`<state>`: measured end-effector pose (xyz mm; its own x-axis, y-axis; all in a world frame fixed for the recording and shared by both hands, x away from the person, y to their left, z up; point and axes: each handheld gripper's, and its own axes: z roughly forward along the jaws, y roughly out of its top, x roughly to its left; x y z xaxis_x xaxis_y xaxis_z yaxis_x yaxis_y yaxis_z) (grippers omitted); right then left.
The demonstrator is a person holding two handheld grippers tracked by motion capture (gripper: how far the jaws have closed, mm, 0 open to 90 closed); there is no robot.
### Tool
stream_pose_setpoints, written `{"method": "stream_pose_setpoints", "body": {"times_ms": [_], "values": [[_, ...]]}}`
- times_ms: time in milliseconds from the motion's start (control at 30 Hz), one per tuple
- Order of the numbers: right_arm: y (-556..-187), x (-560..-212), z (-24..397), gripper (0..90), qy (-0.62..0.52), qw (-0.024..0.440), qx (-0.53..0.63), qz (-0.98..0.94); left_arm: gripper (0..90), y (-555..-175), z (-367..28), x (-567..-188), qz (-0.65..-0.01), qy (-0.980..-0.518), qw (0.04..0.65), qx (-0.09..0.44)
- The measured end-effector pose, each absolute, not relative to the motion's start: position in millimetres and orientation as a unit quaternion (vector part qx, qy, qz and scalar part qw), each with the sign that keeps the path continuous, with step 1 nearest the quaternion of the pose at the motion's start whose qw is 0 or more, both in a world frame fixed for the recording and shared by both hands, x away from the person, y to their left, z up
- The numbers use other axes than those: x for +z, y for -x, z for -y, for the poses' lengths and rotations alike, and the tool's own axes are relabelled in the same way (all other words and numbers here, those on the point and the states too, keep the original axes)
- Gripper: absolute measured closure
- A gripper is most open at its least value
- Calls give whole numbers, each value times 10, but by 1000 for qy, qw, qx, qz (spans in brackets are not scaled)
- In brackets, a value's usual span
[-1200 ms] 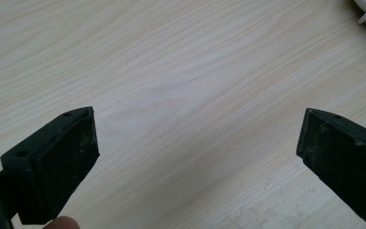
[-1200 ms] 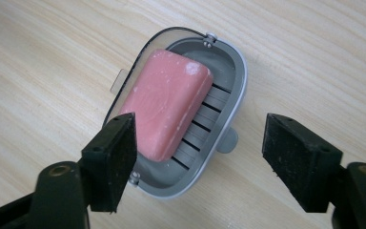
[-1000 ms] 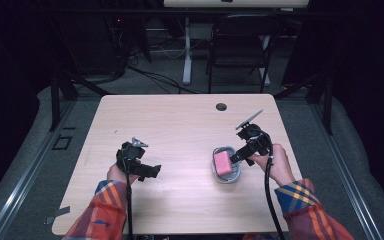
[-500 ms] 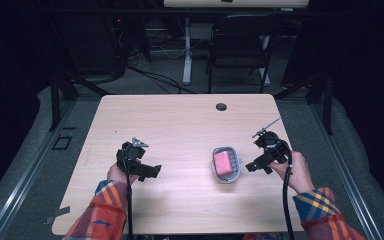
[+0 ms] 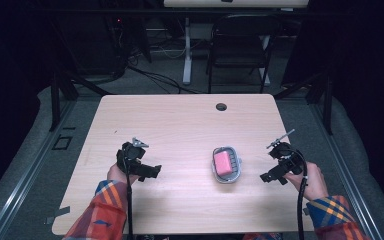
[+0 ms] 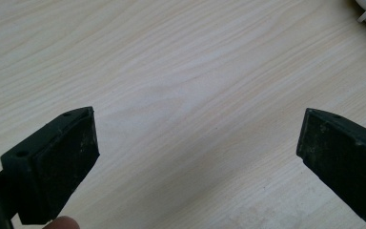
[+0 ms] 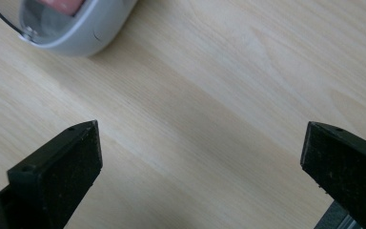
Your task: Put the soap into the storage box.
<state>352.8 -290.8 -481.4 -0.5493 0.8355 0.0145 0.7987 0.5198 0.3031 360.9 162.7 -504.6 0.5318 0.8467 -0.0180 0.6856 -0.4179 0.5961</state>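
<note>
Pink block [image 5: 223, 162] lay in its small grey tray [image 5: 237, 172] mid-table, between our grippers. Left gripper [image 5: 150, 171] and right gripper [image 5: 269, 176] both gaped, empty. We judged the light tray could skid if nudged, and the right one hung close to the pale wooden table's [image 5: 180, 120] edge.

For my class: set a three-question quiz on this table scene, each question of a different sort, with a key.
1. True or false: the pink block lies inside the grey dish.
2. Which gripper is nearer the dish? A. left gripper B. right gripper
3. Fill in: both grippers' jaws stand ____.

Key: 1 true. 2 B, though it does not touch the dish. 3 open, with only bare table between them.
</note>
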Motion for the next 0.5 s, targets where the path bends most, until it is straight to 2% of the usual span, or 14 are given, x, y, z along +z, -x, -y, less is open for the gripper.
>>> {"method": "stream_pose_setpoints", "body": {"times_ms": [500], "values": [[-3297,-5140,3090,0,-472,67,148,-867,2,-3609,-1623,-5048,-459,-831,277,144]]}}
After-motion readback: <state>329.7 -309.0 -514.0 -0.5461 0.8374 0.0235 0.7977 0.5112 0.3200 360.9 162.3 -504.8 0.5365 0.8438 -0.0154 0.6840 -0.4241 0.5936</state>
